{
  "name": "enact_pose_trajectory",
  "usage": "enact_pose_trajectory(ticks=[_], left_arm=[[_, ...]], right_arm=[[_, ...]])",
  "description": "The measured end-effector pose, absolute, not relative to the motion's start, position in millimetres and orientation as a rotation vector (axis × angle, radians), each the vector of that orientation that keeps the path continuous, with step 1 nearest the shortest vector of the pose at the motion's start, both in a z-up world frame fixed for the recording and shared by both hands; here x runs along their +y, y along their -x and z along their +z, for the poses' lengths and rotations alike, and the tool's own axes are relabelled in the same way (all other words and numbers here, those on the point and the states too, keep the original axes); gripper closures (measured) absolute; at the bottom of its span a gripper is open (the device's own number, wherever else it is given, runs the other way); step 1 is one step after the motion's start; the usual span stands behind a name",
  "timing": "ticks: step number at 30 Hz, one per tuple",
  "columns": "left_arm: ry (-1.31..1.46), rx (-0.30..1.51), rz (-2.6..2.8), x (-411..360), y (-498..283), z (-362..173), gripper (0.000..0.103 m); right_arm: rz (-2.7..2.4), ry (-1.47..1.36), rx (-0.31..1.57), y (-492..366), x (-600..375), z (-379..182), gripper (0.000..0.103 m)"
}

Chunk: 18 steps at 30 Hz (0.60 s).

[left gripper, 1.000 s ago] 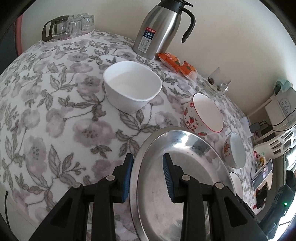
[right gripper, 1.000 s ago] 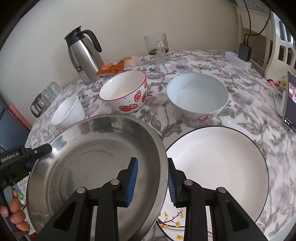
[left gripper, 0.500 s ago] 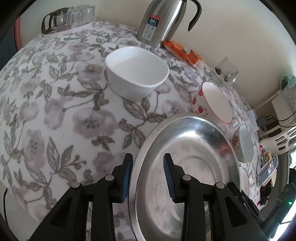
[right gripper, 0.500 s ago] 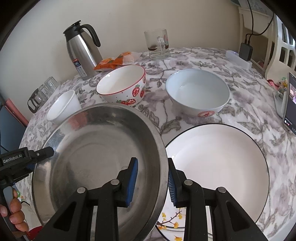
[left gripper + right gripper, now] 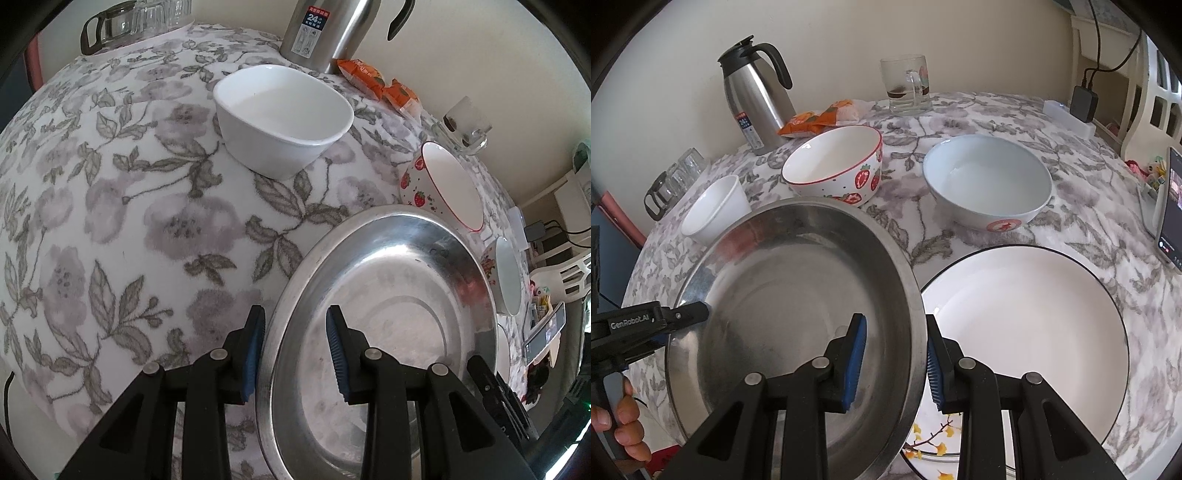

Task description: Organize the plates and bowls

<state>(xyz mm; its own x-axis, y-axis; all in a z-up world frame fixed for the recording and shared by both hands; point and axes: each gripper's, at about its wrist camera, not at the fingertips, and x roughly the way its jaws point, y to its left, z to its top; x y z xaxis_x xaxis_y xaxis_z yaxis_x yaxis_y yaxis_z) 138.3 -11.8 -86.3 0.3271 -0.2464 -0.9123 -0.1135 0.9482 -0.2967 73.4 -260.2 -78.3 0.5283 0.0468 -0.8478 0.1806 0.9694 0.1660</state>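
Observation:
A large steel plate [image 5: 391, 325] [image 5: 798, 302] is held off the floral table between both grippers. My left gripper [image 5: 295, 350] straddles its left rim, and my right gripper [image 5: 895, 360] straddles its right rim; each has pads on either side of the rim with a gap showing. A white black-rimmed plate [image 5: 1027, 325] lies to the right on another plate with yellow flowers [image 5: 934, 439]. A small white bowl [image 5: 282, 118] [image 5: 714, 210], a strawberry bowl [image 5: 443, 188] [image 5: 836, 166] and a pale blue bowl [image 5: 988, 184] stand behind.
A steel thermos [image 5: 757, 99], an orange snack bag [image 5: 816, 118] and a glass mug [image 5: 908, 85] stand near the wall. Glass cups [image 5: 136, 22] sit at the far left. A phone [image 5: 1171, 206] leans at the right table edge.
The steel plate has risen and shifted slightly right with both grippers; the white bowl and thermos look closer in the left wrist view.

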Motion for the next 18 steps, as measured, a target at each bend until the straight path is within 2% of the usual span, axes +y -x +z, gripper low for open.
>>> enact_pose_trajectory(ticks=[18], left_arm=[[0.29,1.245,-0.084,-16.1,-139.4,-87.8,0.069]], right_arm=[[-0.08,-0.226,1.016,-74.5,-258.5,-78.3,0.068]])
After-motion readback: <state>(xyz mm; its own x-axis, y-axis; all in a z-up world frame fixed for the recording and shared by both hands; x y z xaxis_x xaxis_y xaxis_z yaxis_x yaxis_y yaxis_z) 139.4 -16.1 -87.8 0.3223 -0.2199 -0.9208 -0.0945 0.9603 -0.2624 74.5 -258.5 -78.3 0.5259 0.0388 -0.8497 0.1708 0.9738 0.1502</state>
